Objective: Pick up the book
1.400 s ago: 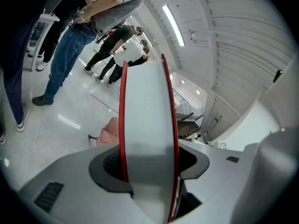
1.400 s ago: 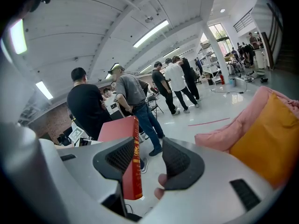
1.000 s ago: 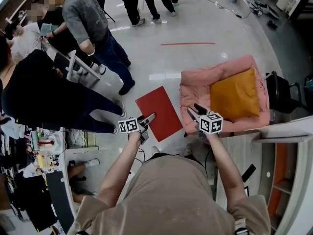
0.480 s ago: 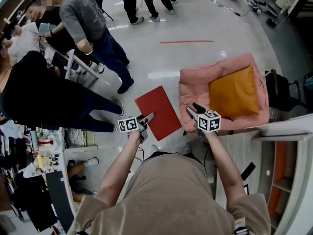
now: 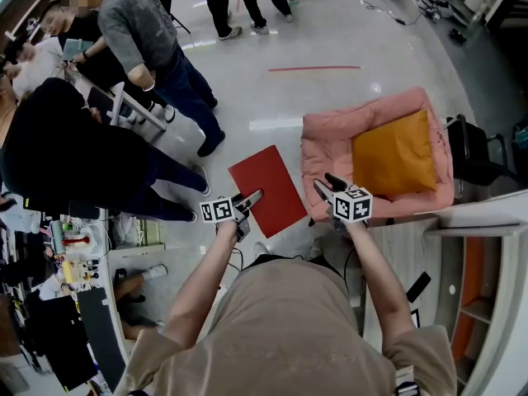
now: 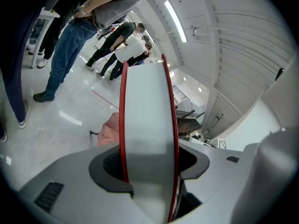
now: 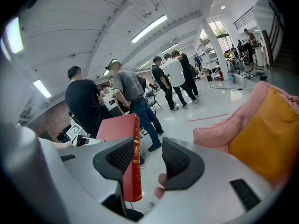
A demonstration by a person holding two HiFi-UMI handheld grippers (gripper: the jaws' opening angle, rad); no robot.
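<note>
Left tool [image 5: 252,197] [image 6: 148,158]: it is about half open and squeezes the book [image 5: 268,190] [image 6: 147,101]. One dark pad presses on each red cover, and the white page edge shows between them.
Right tool [image 5: 327,185] [image 7: 148,160]: its jaws are apart and it holds nothing. The book's spine [image 7: 136,162] stands in the gap, just beside one pad and apart from the other.
Book: it is red and thin, up in the air over the floor [image 5: 330,23], between the two tools.
Pink bed [image 5: 326,151] [image 7: 224,129]: it lies on the floor near the right tool, with an orange pillow [image 5: 394,159] [image 7: 268,134] in it.
People [image 5: 148,31]: they stand past the book, well apart from it.
Red line [image 5: 313,69]: it runs on the floor, far from the book.
Writing: there is gold print on the spine, too small to read.
</note>
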